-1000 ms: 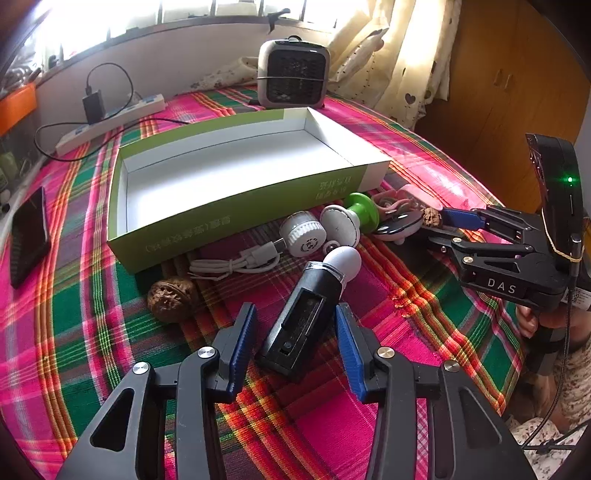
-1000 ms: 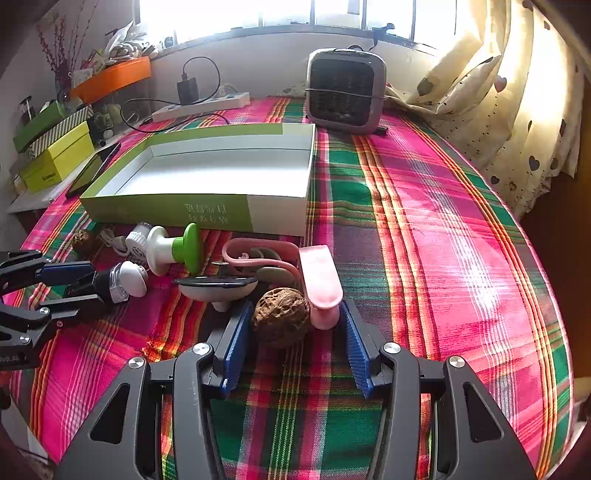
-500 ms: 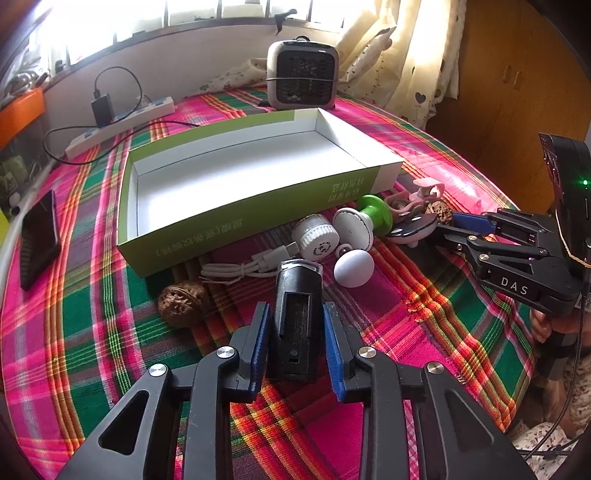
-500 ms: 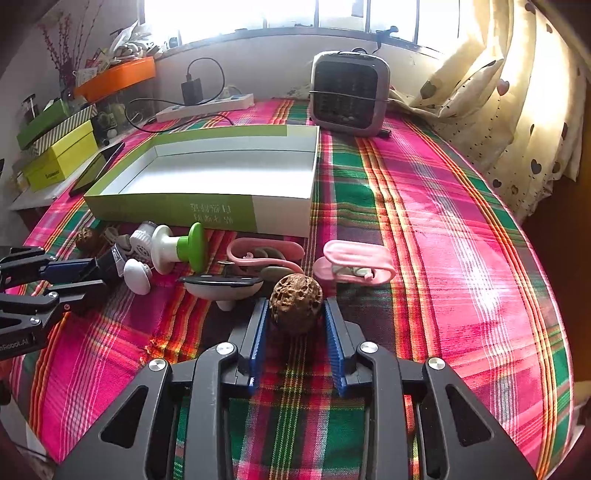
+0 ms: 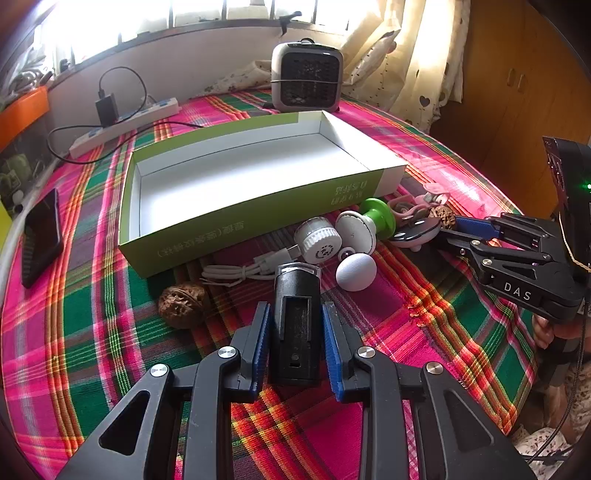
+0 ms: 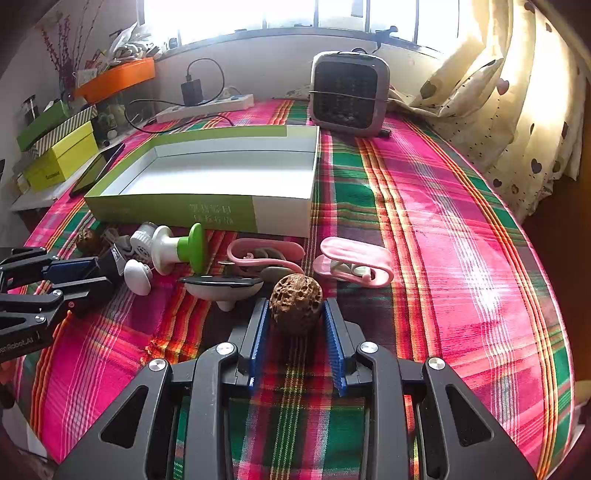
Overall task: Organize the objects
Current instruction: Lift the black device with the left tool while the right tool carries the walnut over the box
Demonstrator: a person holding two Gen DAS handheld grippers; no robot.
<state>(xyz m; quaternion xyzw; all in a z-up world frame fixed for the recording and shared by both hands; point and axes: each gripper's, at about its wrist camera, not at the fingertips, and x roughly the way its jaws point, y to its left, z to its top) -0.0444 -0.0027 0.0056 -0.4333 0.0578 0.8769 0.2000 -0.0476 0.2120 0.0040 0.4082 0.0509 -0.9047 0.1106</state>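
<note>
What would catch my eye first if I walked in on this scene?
Probably the loud pink-and-green plaid cloth and the big empty green box on it. Then the two grippers: the left gripper clamps a black device, the right gripper squeezes a walnut, with small clutter between them and the box.

Both views bright, daylit from the window [image 6: 280,18] at the back, which is blown out to white w/ no detail. Sun also glows thru the curtain [image 6: 517,110] and leaves a washed-out glare patch on the cloth [image 6: 476,273] at right. Box [image 5: 236,184] floor is near overexposed. Short soft shadows fall toward the cameras. Strong fisheye bend: edges curve, corners go black. Centre is sharp; no motion blur; rims slightly soft.
</note>
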